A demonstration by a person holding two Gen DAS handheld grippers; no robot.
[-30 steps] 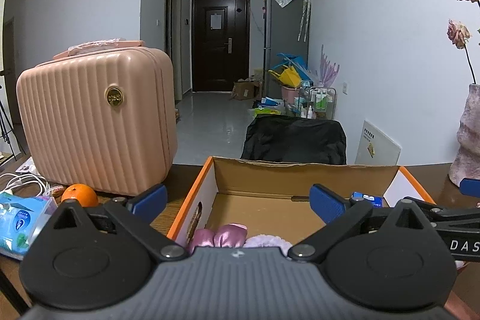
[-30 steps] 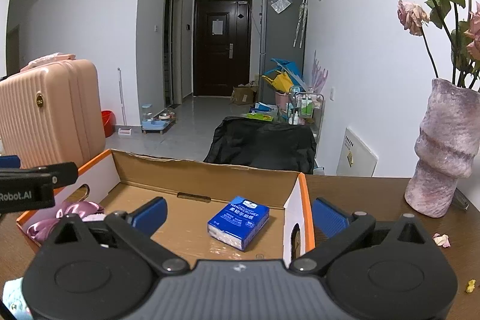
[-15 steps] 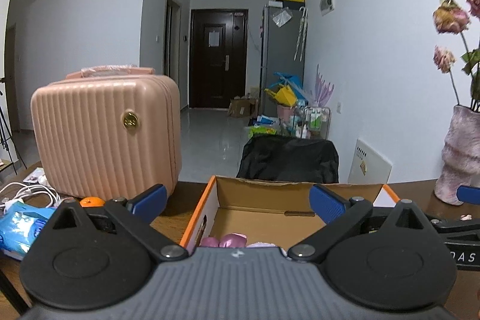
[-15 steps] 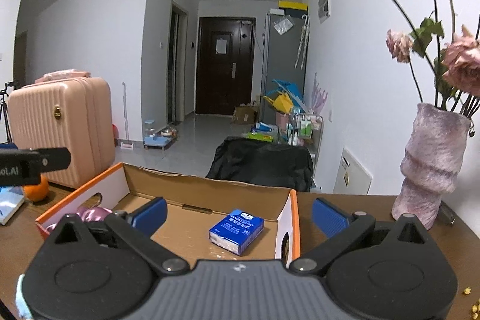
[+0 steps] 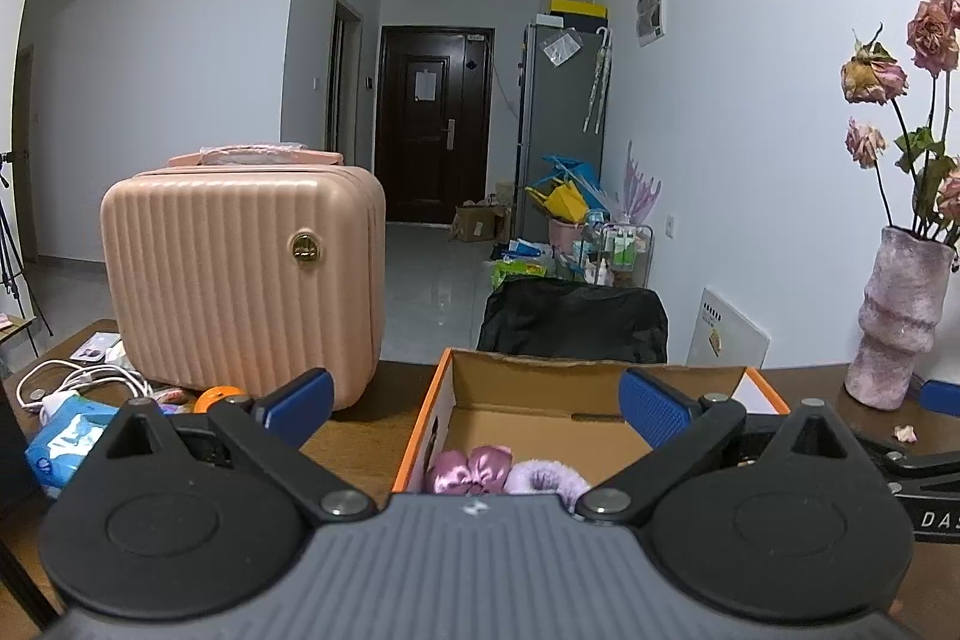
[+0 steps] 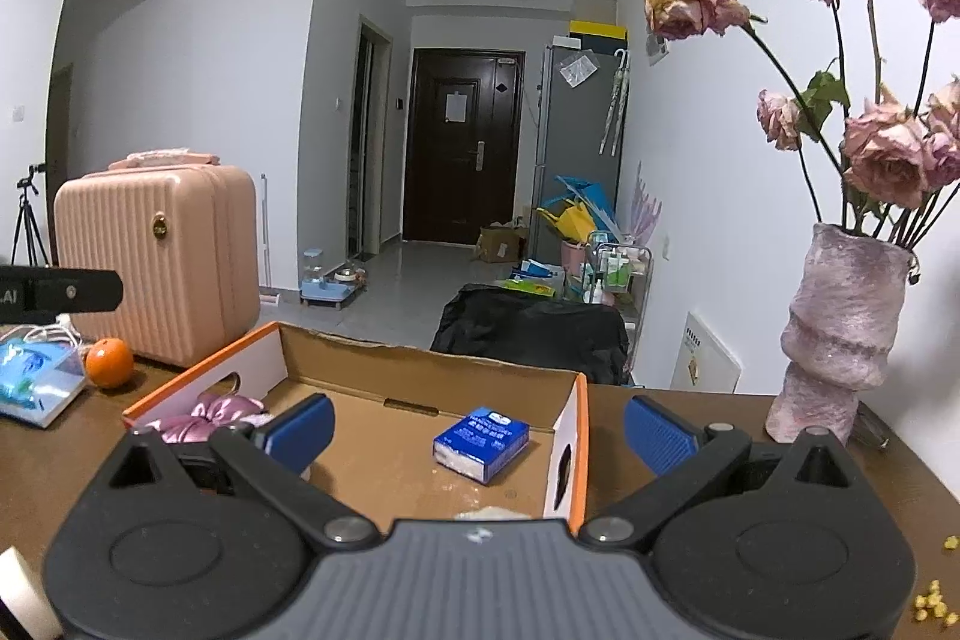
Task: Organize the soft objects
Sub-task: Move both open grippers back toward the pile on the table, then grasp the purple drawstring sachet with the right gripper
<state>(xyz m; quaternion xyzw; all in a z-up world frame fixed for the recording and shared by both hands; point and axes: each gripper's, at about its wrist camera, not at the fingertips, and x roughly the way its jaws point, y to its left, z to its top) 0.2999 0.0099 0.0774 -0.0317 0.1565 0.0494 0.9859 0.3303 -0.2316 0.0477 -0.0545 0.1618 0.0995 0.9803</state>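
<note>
Left wrist view shows the left gripper [image 5: 474, 397] with its two blue pads spread wide and nothing between them; it hangs above the near left corner of the cardboard box [image 5: 600, 376]. Just below it, inside that corner, lie the pink satin bow [image 5: 471, 469] and, touching it on the right, the fluffy lilac scrunchie [image 5: 546, 478]. Right wrist view shows the right gripper [image 6: 477, 433] also spread and empty, above the near right part of the same box, where the blue tissue pack [image 6: 482, 442] lies on the box floor, apart from the bow. A small white soft thing shows at the near edge under this gripper, but I cannot tell what it is.

Outside the box, on the left part of the table [image 6: 90, 436], a light blue wipes pack [image 6: 36, 382] lies beside an orange [image 6: 109, 361], in front of the pink case [image 5: 240, 280] and near a white cable [image 5: 78, 379]. A vase [image 6: 840, 334] with dried roses stands to the right.

I judge that the next soft thing to bring is the wipes pack. To do this well, the left gripper should come from above with the pads wide, close on the short sides of the pack, and press only lightly, because the pack will bend. It should stay away from the cable and not push the orange, which can roll. The free middle of the box floor is a good place to set it.
</note>
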